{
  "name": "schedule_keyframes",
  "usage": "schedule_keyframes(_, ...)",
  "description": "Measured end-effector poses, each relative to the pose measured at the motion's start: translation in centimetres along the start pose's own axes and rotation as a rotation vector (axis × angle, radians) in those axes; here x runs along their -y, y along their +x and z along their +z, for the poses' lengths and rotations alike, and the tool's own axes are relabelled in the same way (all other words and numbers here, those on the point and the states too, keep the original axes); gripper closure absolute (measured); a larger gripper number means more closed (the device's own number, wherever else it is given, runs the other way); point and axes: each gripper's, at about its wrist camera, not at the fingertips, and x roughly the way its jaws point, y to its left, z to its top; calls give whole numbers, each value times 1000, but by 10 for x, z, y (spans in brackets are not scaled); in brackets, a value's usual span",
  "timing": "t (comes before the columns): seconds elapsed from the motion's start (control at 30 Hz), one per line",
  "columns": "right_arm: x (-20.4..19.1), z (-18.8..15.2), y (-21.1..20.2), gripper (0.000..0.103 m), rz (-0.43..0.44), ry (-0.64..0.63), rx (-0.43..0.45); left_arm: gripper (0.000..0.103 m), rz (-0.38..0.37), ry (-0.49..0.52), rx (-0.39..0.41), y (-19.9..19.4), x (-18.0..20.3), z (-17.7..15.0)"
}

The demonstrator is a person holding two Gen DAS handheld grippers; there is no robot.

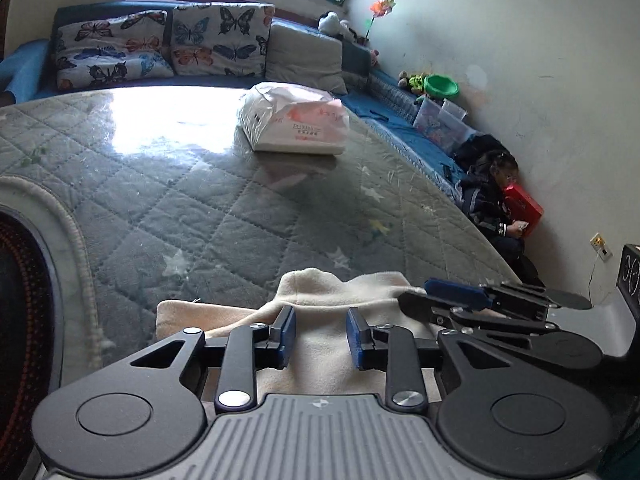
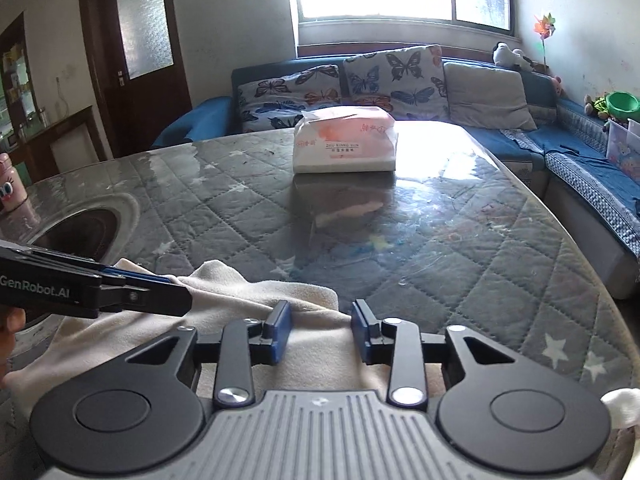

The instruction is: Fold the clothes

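Left gripper (image 1: 321, 334): black frame, blue pads, lower centre of the left wrist view; its 2 fingers (image 1: 285, 336) stand a narrow gap apart, over the cloth, nothing pinched between them.
Right gripper (image 2: 320, 332): lower centre of the right wrist view; its 2 fingers (image 2: 280, 330) are likewise narrowly parted, pads clear of the fabric lying under the gap.
Cream fleece garment (image 1: 320, 300): rumpled on the near edge of the table, directly below both grippers; a raised fold sits just ahead of the left pads.
Grey quilted table cover under clear plastic (image 2: 460, 240): fills mid-frame.
White plastic-wrapped pack with pink print (image 2: 346, 140): upper centre, well apart from the garment.
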Motion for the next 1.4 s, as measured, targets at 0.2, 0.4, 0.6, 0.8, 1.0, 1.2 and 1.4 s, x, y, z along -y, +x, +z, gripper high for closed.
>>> schedule_keyframes(0.2, -6, 2, -14, 64, -3, -34, 34, 72, 15, 42, 14, -2, 6, -4)
schedule_keyframes(0.4, -18, 0, -11, 61, -12, -90, 17, 71, 32, 49, 19, -2, 9, -3)
schedule_keyframes(0.6, -26, -2, -40, 60, 2, -116, 47, 71, 41, 83, 37, -17, 18, -8)
schedule_keyframes(0.8, -32, -25, -73, 59, 6, -122, 54, 71, 23, 123, 63, -45, 30, -26)
schedule_keyframes(1.0, -42, -51, -98, 59, -12, -142, 74, 71, 12, 209, 75, -72, 45, -63)
schedule_keyframes(1.2, -53, -76, -98, 60, -52, -183, 82, 71, 23, 262, 56, -73, 52, -92)
schedule_keyframes(1.4, -50, -81, -108, 60, -64, -154, 118, 71, 35, 290, 75, -72, 57, -97)
